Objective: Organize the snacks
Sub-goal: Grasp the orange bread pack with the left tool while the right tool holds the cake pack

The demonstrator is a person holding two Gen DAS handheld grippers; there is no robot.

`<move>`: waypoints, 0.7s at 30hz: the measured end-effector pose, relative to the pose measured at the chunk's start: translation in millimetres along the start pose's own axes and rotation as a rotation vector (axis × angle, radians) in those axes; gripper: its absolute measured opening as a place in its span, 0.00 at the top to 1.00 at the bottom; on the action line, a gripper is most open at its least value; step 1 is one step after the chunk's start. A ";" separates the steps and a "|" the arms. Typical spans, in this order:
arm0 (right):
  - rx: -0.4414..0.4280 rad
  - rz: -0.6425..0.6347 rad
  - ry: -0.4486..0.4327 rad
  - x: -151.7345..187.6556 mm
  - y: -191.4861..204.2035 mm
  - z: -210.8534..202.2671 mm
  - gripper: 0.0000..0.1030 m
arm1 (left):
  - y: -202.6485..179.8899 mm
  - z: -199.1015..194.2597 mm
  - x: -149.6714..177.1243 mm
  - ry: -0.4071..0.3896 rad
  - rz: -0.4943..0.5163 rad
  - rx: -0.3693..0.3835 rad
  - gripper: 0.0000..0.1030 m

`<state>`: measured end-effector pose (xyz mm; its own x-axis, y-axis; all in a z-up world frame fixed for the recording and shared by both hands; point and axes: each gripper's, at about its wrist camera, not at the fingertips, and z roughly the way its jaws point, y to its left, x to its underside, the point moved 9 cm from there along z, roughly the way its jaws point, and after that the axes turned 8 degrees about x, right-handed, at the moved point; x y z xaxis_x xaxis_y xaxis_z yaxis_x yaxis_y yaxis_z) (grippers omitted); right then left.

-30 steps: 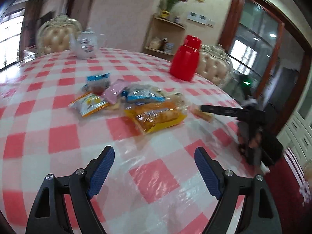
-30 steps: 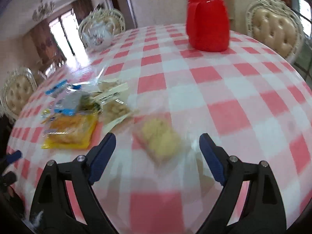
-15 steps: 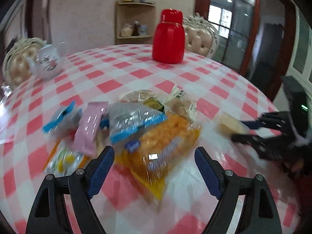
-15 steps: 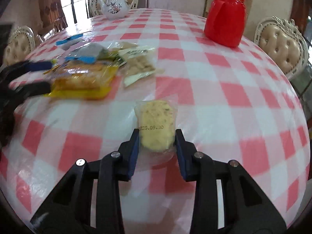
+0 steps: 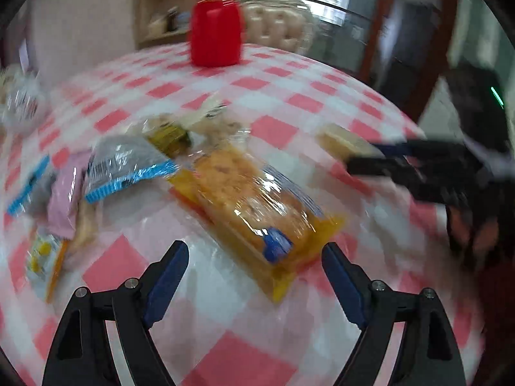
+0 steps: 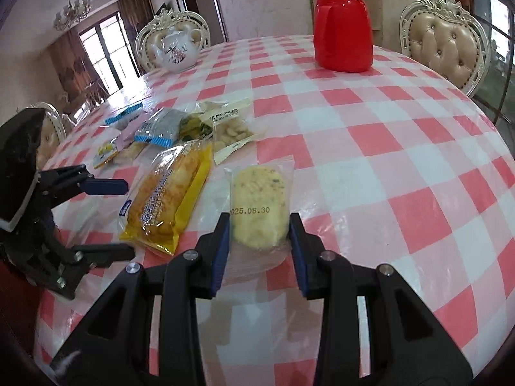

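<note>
On the red-checked tablecloth [image 6: 370, 135], a round pale cake in a clear wrapper [image 6: 257, 199] sits between the blue pads of my right gripper [image 6: 259, 222], which is shut on its near end. The left wrist view shows that cake [image 5: 341, 141] held by the right gripper [image 5: 363, 157]. A long yellow bread packet [image 5: 248, 199] lies just ahead of my open left gripper [image 5: 254, 249], its near end between the fingertips, untouched. In the right wrist view the left gripper [image 6: 127, 218] stands open beside the bread packet [image 6: 170, 199].
A pile of small snack packets lies beyond the bread: a silver-blue one [image 5: 125, 164], a pink one [image 5: 64, 199], a clear nut bag [image 6: 230, 132]. Farther back stand a red thermos [image 6: 342, 22] and a white teapot [image 6: 175, 50]. Padded chairs [image 6: 444, 41] ring the table.
My right gripper has closed on the wrapped cake, which it straddled open a second ago. The left gripper has swung in toward the yellow bread packet, still open.
</note>
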<state>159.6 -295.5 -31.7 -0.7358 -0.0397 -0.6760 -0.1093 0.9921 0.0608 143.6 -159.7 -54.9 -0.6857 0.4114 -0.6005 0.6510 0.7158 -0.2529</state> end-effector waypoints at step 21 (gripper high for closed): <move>-0.003 0.113 -0.029 -7.0 -35.7 3.5 0.62 | 16.7 31.0 -32.1 -0.101 -0.374 -0.294 0.53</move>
<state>171.0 -330.2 -31.7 -0.7237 0.0758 -0.6859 -0.0290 0.9897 0.1400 186.5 -178.4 -63.3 -0.8104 0.0486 -0.5839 0.2358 0.9393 -0.2491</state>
